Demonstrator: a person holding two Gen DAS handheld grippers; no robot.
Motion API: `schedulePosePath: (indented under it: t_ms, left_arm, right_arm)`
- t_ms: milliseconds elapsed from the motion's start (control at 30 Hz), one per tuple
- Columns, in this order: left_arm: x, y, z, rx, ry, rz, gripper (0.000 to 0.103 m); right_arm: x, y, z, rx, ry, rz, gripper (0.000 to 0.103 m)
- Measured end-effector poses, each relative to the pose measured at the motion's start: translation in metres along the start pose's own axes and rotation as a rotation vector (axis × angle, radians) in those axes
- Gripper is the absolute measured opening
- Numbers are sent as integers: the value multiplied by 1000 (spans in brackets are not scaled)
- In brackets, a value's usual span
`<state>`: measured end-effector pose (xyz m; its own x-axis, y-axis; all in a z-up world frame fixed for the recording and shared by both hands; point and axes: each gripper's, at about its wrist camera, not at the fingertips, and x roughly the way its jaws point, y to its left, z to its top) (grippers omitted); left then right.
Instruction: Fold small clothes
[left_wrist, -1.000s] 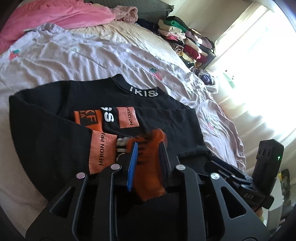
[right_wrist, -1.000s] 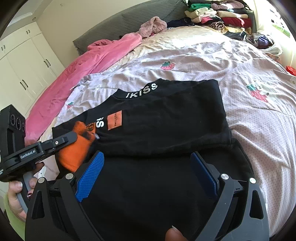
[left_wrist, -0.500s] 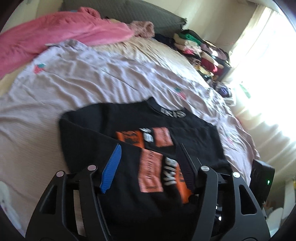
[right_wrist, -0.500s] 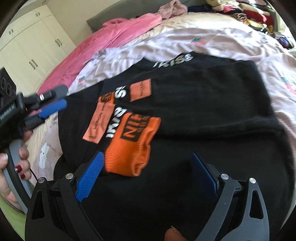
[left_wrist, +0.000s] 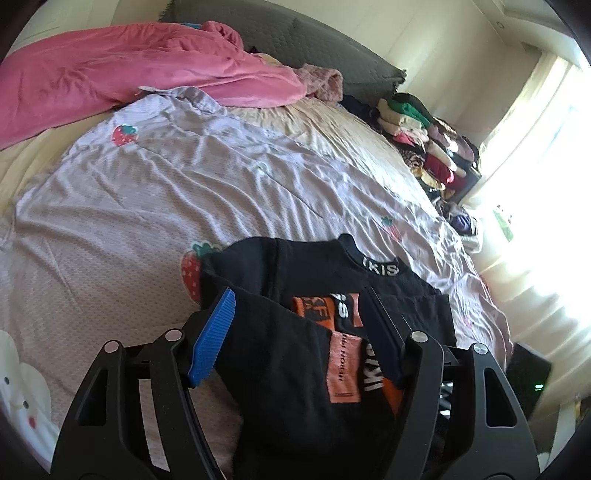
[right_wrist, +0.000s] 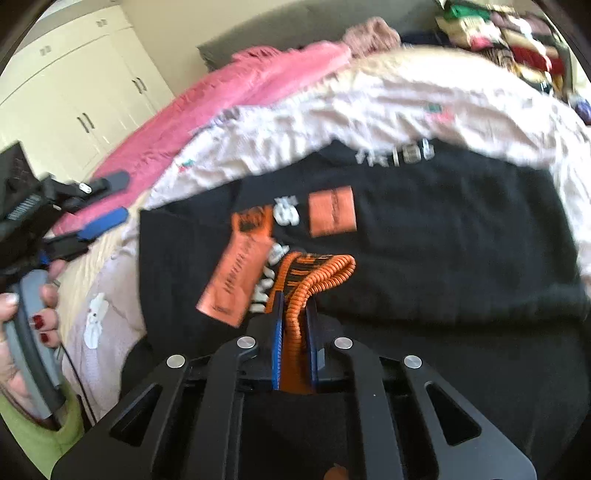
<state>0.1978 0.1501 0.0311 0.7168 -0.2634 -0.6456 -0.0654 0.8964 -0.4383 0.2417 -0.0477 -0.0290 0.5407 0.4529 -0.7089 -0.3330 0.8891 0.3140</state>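
Observation:
A small black top (right_wrist: 436, 225) with orange patches and a white-lettered collar lies partly folded on the bed; it also shows in the left wrist view (left_wrist: 295, 369). My right gripper (right_wrist: 294, 306) is shut on its orange ribbed sleeve cuff (right_wrist: 317, 273), held over the body of the top. My left gripper (left_wrist: 295, 306) is open and empty above the left part of the top; it also shows at the left of the right wrist view (right_wrist: 107, 201).
The bed has a lilac strawberry-print sheet (left_wrist: 184, 192). A pink blanket (left_wrist: 122, 74) lies at the head. A pile of folded clothes (left_wrist: 424, 144) sits at the far right by the bright window. White wardrobe doors (right_wrist: 74, 96) stand to the left.
My left gripper let go of the orange cuff, opened and drew back to the left. My right gripper closed on that cuff, which now lies across the top.

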Motion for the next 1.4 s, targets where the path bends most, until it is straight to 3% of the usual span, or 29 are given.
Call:
schedulePosePath:
  t_ms: [200,433,800,867,1133,1167,1300,1400]
  left_arm:
    - [-5,12,4,-38,-20,5,61]
    - [-4,15,4,-41,-19,10,62]
    - [14,8,-5,-4,16,47,63]
    - [22,3,-9,28,26,63,63]
    - [50,-33,-28,185,61,93,63]
    - [52,-36,-30,198,64,95,63]
    - [65,-47,-38,243,94,96,63]
    - [76,-53,-45,276,123,100,63]
  right_arm:
    - [-45,-9,33,-48,-147,-79,9]
    - [-75,-55,48,12,-228,-192,9]
    - [-66,-114,34,95,-205,-309,8]
    - [-65,-119,31,102,-203,-326,3]
    - [-71,-129,26,131,-188,-321,4]
    - [-71,-130,25,135,-180,-316,6]
    - [-58,-138,17,162,-106,-313,39]
    - [-41,-144,11,186,-46,-303,40]
